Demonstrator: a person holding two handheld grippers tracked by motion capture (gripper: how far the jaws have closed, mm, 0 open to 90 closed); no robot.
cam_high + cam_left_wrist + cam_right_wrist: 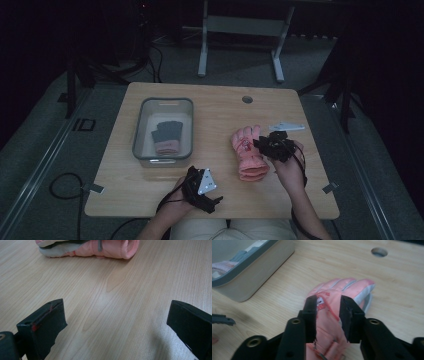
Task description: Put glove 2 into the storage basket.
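Observation:
A pink glove [248, 150] lies flat on the wooden table [220, 110], right of centre, fingers pointing away from me. My right gripper [261, 144] hovers over its right side. In the right gripper view the jaws [327, 303] stand partly apart, open, and the glove's back [352, 287] shows through the gap without being pinched. My left gripper [209, 190] rests near the front edge, left of the glove's cuff. Its jaws [113, 325] are wide open over bare wood, with the cuff [110, 248] farther ahead.
A grey-rimmed bin [141, 125] stands at the table's left with a grey and pink glove [166, 134] inside; its corner [257, 267] is near the pink glove. A round cable hole [247, 99] lies at the back. Bare wood separates bin and glove.

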